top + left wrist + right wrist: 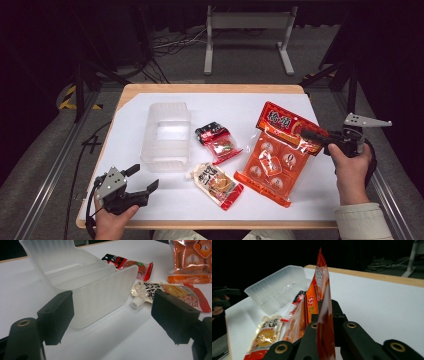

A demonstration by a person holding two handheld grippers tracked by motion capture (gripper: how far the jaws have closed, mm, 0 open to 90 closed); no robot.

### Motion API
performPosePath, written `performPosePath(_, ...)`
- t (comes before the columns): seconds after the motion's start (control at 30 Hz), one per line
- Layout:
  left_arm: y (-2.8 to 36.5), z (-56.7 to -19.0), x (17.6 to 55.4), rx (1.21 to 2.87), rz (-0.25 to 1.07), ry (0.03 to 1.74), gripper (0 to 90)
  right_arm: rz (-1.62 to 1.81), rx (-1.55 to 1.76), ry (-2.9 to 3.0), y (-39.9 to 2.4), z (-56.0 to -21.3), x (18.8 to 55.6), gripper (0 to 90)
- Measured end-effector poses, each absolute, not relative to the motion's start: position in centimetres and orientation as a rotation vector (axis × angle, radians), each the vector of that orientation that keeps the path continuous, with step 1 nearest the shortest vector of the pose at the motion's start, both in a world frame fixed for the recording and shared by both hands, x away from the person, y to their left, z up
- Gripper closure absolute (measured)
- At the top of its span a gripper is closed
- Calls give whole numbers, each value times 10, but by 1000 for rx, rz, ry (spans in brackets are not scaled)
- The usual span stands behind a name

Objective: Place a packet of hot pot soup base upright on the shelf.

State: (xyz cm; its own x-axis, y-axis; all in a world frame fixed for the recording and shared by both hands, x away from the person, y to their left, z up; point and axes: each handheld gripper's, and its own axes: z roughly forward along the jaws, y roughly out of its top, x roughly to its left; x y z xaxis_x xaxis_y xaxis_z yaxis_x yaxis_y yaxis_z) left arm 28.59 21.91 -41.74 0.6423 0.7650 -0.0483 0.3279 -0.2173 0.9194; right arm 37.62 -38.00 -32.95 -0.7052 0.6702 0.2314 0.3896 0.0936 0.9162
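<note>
- The right tongs (306, 134) are pinched tight on the top edge of the big orange snack bag (276, 152). In the right gripper view the bag's edge (323, 315) stands up between the closed jaws.
- That bag is on the right side of the tabletop (320, 195). Its far end is lifted and its near end looks to rest on the white top.
- The left tongs (141, 179) are open wide and hold nothing. They wait at the near left, pointing at the clear plastic box (166, 136).
- The box looks empty.
- A small red packet (217, 141) lies just right of the box. A pouch with a white spout (216, 183) lies nearer, in the middle.
- I think the job is to put the snacks in the box. It has only just begun: one bag is picked up, and nothing is in the box yet.
</note>
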Motion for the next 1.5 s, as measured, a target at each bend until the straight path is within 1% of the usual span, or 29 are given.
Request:
performPosePath(0.3,214,-411,281,1800,551,846,188,1687,853,2133,-356,-292,347,900)
performPosePath(0.53,206,-406,279,1796,526,828,184,1651,741,2142,-338,-275,335,900)
performPosePath(0.67,200,-405,281,1808,528,813,198,1647,735,2142,-338,-272,339,900)
performPosePath(0.73,196,-404,283,1813,500,799,198,1659,745,2139,-340,-273,343,900)
performPosePath(0.83,193,-402,285,1814,493,774,204,1669,753,2152,-342,-273,348,900)
performPosePath(0.97,186,-398,284,1827,502,752,254,1686,738,2154,-340,-269,349,900)
performPosePath(1.07,182,-392,286,1810,459,733,270,1692,709,2161,-335,-262,349,900)
performPosePath(1.37,163,-381,299,1786,399,676,243,1693,641,2180,-316,-241,354,900)
performPosePath(1.5,149,-376,307,1794,432,648,251,1735,599,2193,-306,-234,357,900)
